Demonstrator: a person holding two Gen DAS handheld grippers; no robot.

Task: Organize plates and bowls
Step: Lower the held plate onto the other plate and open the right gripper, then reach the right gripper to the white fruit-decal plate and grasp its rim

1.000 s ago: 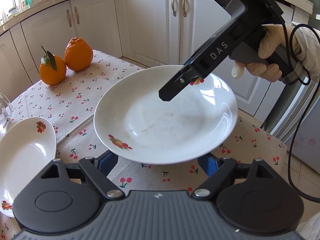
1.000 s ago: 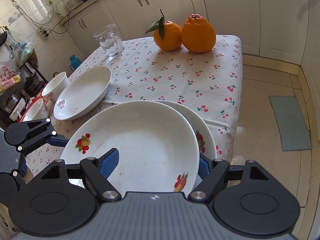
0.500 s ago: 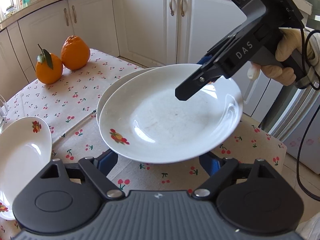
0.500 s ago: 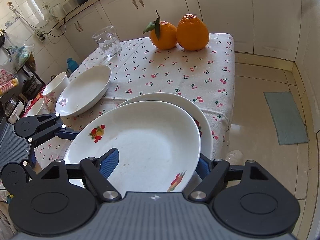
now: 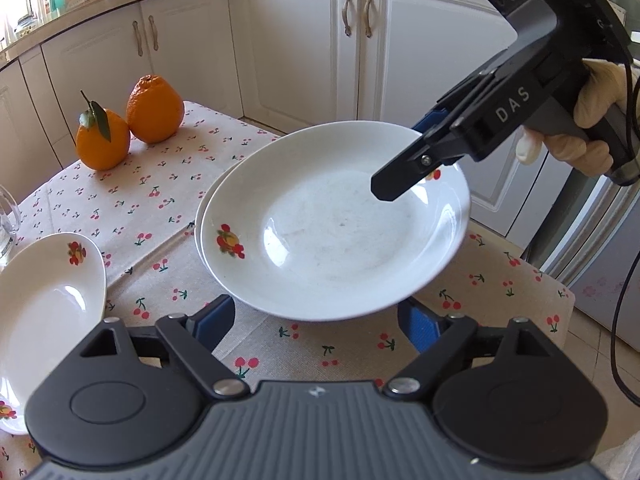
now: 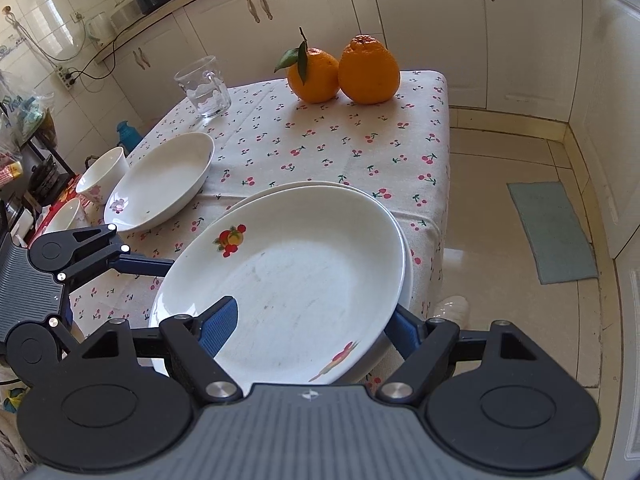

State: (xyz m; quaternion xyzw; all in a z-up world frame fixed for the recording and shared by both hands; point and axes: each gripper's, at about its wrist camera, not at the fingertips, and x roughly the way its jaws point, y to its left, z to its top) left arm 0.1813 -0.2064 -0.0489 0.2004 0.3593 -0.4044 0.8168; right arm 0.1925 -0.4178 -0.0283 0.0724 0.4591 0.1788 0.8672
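Right gripper [image 6: 310, 330]: its jaws are clenched on the near rim of the upper plate [image 6: 296, 280], one blue finger [image 6: 219, 330] lying over the plate's inner face, the other under the rim on the opposite side. Seen from the left wrist, the same gripper [image 5: 404, 184] reaches in from the upper right, held by a gloved hand [image 5: 592, 120], with its upper finger above the plate's far rim.

Upper plate [image 5: 332, 224]: white, fruit motif on the rim, held slightly tilted just above a second plate [image 5: 204, 208] of like pattern, whose edge shows beyond it. Whether the two touch cannot be told. The second plate [image 6: 406, 276] lies on the counter [image 6: 320, 152], which is covered by a cherry-print cloth.

Left gripper [image 5: 316, 326]: jaws released, spread wide, blue fingers on either side of the upper plate's near rim and below it, gripping nothing. In the right wrist view it [image 6: 136, 266] stands to the left of the held plate.

Left of the right jaws: an oval dish [image 6: 160, 188], then two bowls [image 6: 102, 174]. Ahead of the jaws, well apart: a glass mug [image 6: 204, 88] and two oranges [image 6: 344, 70], touching each other.
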